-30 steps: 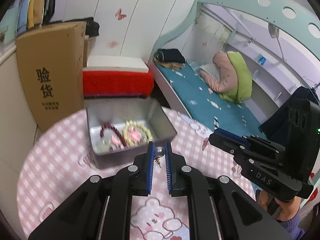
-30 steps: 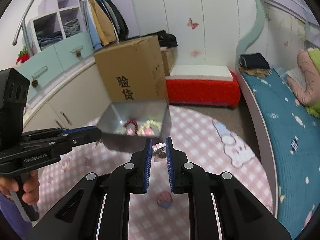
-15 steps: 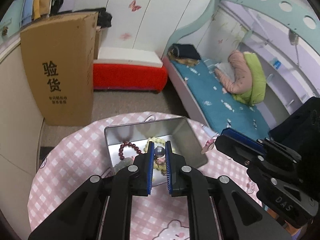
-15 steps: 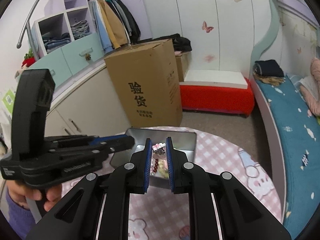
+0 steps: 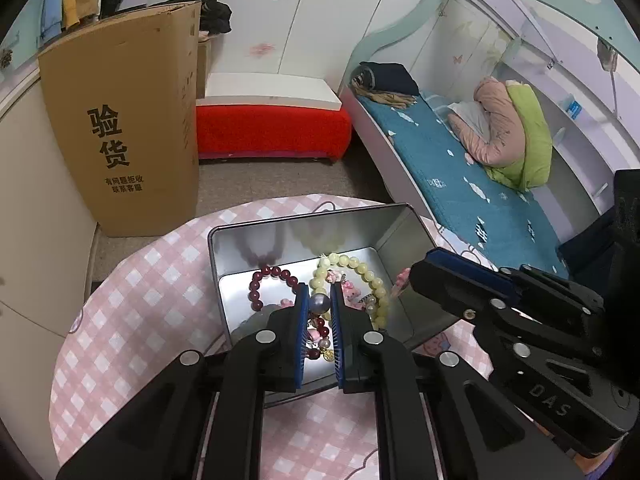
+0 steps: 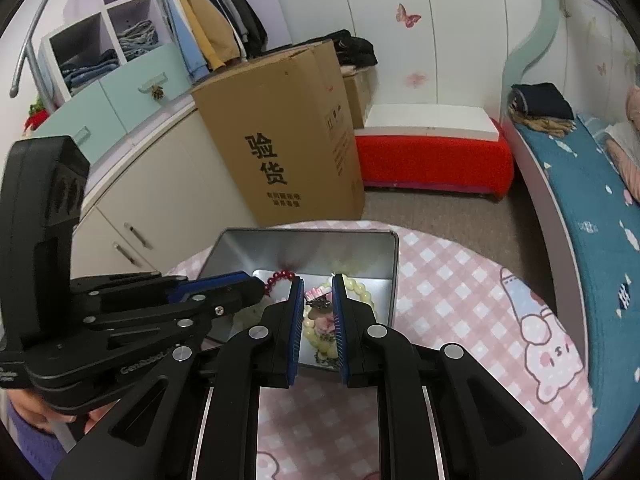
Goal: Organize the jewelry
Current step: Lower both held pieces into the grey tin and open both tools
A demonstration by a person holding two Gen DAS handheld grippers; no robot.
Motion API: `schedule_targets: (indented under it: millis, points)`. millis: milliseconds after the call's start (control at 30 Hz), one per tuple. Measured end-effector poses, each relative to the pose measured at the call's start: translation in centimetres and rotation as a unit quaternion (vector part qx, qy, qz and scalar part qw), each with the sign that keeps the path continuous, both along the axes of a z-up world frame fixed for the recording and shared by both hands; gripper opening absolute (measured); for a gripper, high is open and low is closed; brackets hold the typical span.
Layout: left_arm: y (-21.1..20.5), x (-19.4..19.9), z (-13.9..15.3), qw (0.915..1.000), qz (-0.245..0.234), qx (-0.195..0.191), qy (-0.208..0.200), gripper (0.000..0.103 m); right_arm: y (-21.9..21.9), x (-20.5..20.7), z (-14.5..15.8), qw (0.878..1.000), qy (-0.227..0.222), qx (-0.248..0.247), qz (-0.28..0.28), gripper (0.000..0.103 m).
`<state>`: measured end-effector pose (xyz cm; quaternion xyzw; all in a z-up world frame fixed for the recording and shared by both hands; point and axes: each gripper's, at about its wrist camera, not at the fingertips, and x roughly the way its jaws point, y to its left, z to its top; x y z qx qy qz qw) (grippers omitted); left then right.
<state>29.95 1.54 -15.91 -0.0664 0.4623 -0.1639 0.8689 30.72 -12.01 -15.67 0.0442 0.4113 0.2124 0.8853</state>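
Note:
An open metal tin [image 5: 312,216] stands on the pink checked table [image 5: 152,280]. Inside lie a dark red bead bracelet [image 5: 272,280] and a pale yellow bead bracelet [image 5: 362,270]. My left gripper [image 5: 319,293] hangs over the tin's near half, shut on a grey pearl bead [image 5: 320,303] with small beads and a gold charm dangling below. My right gripper [image 6: 317,286] is over the same tin [image 6: 308,233], shut on a small dark and pink ornament [image 6: 318,302]. The two grippers sit side by side, the right gripper [image 5: 460,276] close to the tin's right wall.
A tall cardboard box [image 5: 132,132] stands on the floor beyond the table, with a red bench [image 5: 272,128] and a bed [image 5: 460,176] behind. Cream cabinets [image 6: 132,208] run along the left. A hand [image 6: 28,420] holds the left gripper's handle.
Both grippers have moved forward and down, from in front of the tin to above its inside. Each is still shut on its piece of jewelry.

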Motion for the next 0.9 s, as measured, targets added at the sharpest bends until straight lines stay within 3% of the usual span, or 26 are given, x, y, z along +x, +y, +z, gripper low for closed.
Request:
schedule_targets:
  millis: [233,300,367,833,900]
  points:
    - [-0.4,-0.1,0.2,1.0000,-0.002,0.007,-0.005,0.011,0.2,0.0,-0.4,1.000,0.005,-0.001,0.000,0.015]
    - [-0.5,-0.3,0.3,0.9999,-0.001,0.009,-0.007,0.024,0.2,0.0,-0.4,1.000,0.006,0.000,0.000,0.015]
    - [-0.5,-0.5,0.5,0.9998,0.004,0.015,-0.015,0.028,0.1,-0.1,-0.5,1.000,0.007,0.000,0.000,0.015]
    - [-0.1,-1.4,1.1,0.9996,0.011,0.017,-0.020,0.028,0.0,-0.8,-0.2,1.000,0.006,0.006,-0.002,0.017]
    - [0.0,-1.6,1.2,0.9995,0.014,0.017,-0.023,0.038,-0.1,-0.9,0.0,1.000,0.005,0.009,-0.003,0.017]
